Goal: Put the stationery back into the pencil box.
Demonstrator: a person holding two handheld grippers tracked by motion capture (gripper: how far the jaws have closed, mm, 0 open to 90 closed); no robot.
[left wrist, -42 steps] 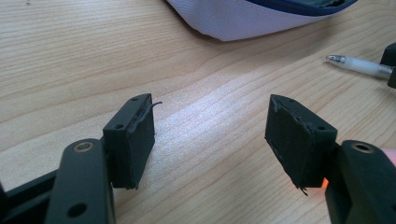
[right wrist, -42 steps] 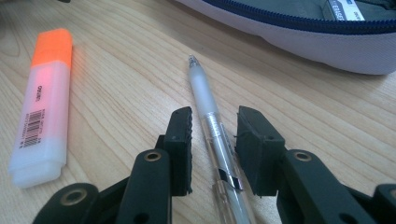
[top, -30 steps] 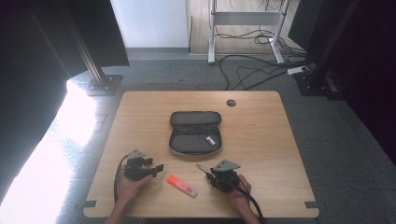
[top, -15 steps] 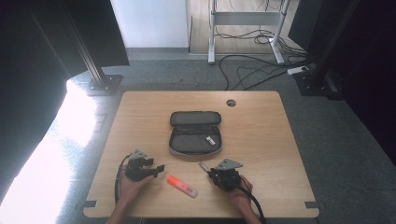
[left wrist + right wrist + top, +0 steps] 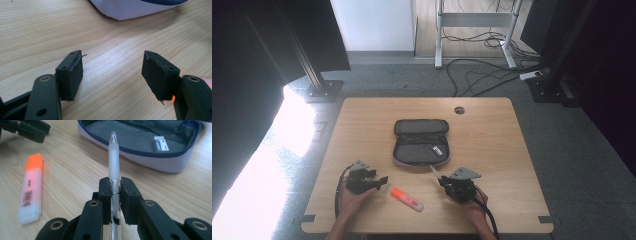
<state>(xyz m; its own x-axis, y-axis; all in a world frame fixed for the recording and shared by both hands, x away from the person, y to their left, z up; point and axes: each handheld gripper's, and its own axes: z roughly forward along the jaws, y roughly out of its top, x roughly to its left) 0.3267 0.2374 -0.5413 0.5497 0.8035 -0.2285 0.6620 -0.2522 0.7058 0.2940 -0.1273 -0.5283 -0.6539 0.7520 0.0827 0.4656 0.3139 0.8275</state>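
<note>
Frosted plastic pen (image 5: 114,162), matt cloth case (image 5: 160,161), wood-grain table (image 5: 75,177)

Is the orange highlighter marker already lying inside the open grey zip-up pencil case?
No. The orange highlighter marker lies on the bare wooden table, apart from the open grey pencil case, which holds a small white eraser.

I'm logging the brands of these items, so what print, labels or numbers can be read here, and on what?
Nothing can be read.
Highlighter: a barcode and small dark print on its side, too blurred to read.
White eraser in the pencil case: a dark label band, too small to read.
Pen in the right gripper: no print.
</note>
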